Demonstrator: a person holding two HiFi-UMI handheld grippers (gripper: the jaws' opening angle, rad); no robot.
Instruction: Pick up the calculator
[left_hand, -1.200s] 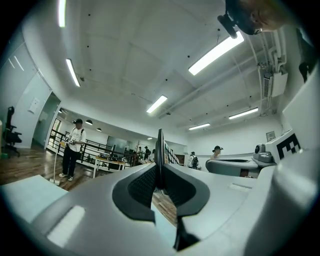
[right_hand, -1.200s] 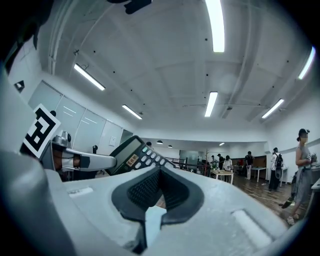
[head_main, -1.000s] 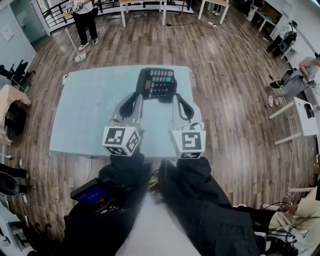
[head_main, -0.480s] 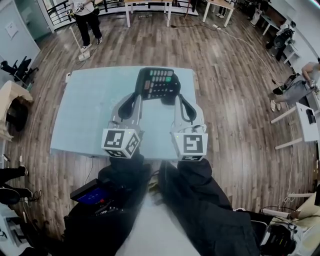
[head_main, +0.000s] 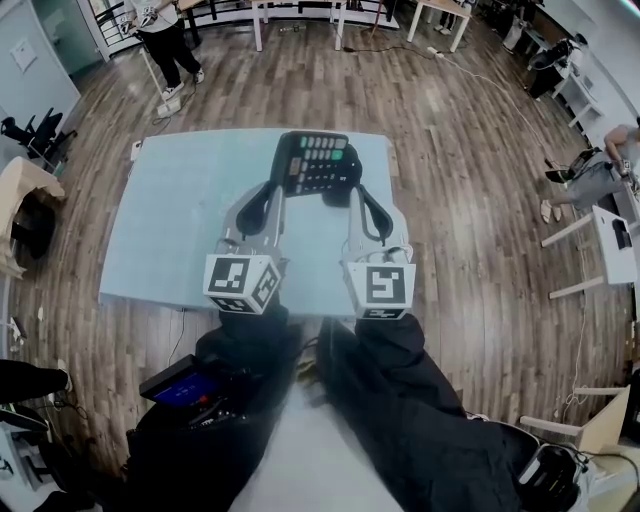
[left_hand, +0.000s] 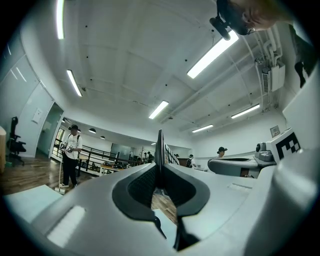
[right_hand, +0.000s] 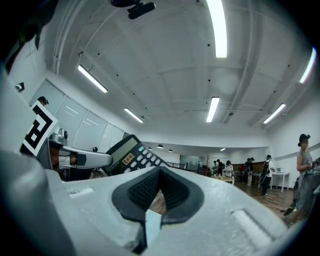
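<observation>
Still clamped, calculator (head_main: 318, 162) in left gripper (head_main: 279, 186), unmoved

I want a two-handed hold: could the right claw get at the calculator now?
Probably yes, once it opens. The left claw grips the calculator by one edge; the side toward the right claw looks free, but that claw's jaws are together and empty.

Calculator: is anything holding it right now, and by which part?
Yes. The left gripper pinches the calculator at its display end; the right gripper is shut and empty.
</observation>
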